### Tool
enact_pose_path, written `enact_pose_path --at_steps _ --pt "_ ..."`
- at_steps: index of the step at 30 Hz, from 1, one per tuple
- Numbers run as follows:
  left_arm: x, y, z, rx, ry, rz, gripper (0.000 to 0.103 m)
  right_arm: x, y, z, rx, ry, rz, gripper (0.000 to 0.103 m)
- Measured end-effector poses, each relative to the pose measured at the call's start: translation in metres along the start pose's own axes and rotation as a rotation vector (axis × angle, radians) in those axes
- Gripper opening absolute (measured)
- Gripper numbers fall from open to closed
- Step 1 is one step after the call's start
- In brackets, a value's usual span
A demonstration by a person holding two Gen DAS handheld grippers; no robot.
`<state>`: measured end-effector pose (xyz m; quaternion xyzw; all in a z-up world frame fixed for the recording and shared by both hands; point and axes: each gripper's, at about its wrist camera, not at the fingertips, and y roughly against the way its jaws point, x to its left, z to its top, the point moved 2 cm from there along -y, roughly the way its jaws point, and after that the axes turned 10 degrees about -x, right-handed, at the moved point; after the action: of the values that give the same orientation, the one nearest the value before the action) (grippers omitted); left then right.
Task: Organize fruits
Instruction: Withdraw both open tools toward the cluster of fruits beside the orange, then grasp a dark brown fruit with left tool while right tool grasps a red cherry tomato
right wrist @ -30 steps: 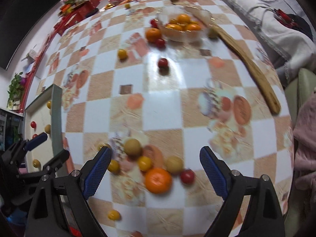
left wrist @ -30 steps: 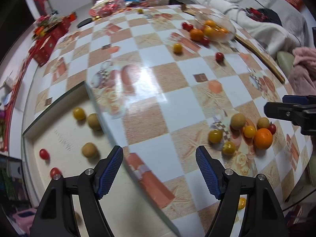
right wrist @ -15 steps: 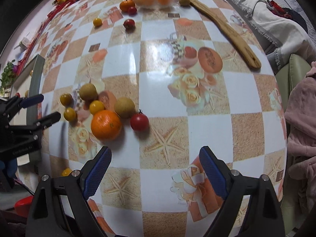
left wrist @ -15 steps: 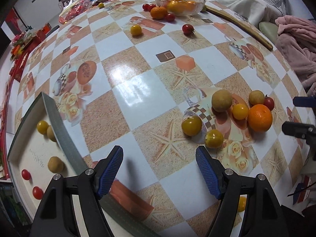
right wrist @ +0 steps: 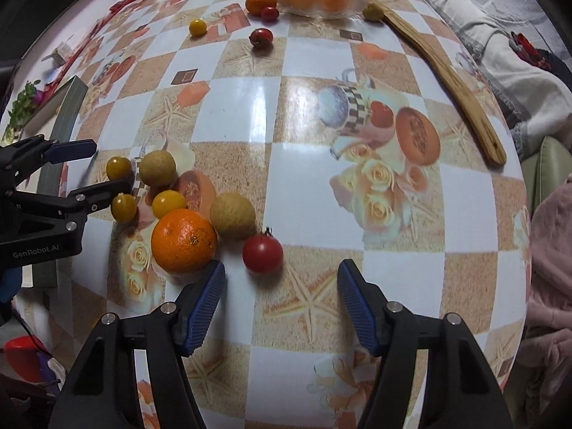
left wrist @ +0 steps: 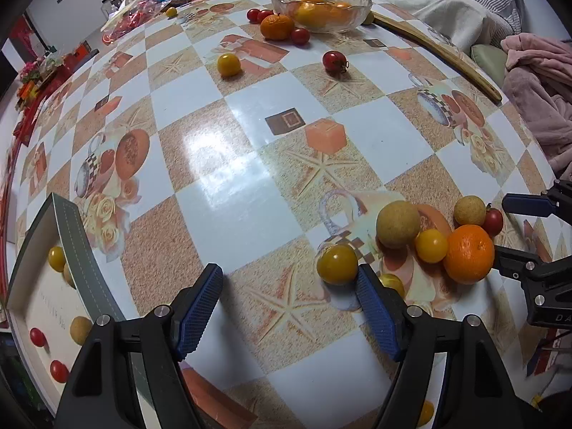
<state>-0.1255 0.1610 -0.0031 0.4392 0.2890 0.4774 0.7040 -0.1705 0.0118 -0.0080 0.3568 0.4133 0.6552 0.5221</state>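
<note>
1. Left wrist view showed the left gripper [left wrist: 287,295] low over the patterned table [left wrist: 228,136], its jaws spread wide and holding nothing. A yellow tomato [left wrist: 336,264] lay just inside the right-hand finger [left wrist: 375,312], touching or almost touching it.
2. The near cluster sat on the table: a large orange [right wrist: 184,240], two tan round fruits [right wrist: 232,215] [right wrist: 157,168], a red tomato [right wrist: 262,253] and small yellow tomatoes [right wrist: 168,203].
3. The right gripper [right wrist: 280,302] was also wide open and empty, with the red tomato just ahead of the gap between its fingers and the orange beside its left finger [right wrist: 203,302].
4. A shallow tray [left wrist: 71,236] at the left edge of the table already held a few yellow, tan and red fruits. A glass bowl [left wrist: 320,7] at the far side held oranges, with loose fruit near it.
5. By my judgement, the step in hand was the approach to a pick from the near cluster, with sorting only partly done.
6. The next move likely called for centring one small fruit between the fingers before closing. The round fruits would roll if nudged, and the neighbours were packed close.
</note>
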Motion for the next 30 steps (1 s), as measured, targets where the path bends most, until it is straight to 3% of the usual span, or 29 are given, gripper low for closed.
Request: enact_pose_path --at_steps 5,8,9,10,18,25,30 --pt "-0.004 -0.005 0.009 -0.015 0.008 0.005 0.077 0.004 -0.002 0.009 -0.028 0.053 0.013 0.052" --pt "-0.006 -0.006 0.014 -0.021 0.015 0.004 0.076 0.003 -0.002 0.013 -0.029 0.056 0.025 0.035" --pt "-0.008 -0.006 0.014 -0.02 0.015 0.005 0.069 0.001 -0.002 0.014 -0.026 0.042 0.033 0.029" --pt "-0.009 -0.006 0.014 -0.02 0.012 0.013 0.069 0.0 -0.002 0.015 -0.022 0.025 0.043 0.025" --pt "-0.018 0.004 0.008 -0.011 0.045 -0.029 0.024 -0.013 -0.001 0.013 -0.004 -0.108 0.082 0.024" --pt "0.0 0.011 0.0 0.014 0.208 -0.098 0.023 -0.024 0.007 0.013 -0.001 -0.202 0.1 0.024" --pt "0.018 0.022 -0.004 0.005 0.269 -0.096 0.023 -0.029 0.014 0.018 -0.006 -0.249 0.111 0.024"
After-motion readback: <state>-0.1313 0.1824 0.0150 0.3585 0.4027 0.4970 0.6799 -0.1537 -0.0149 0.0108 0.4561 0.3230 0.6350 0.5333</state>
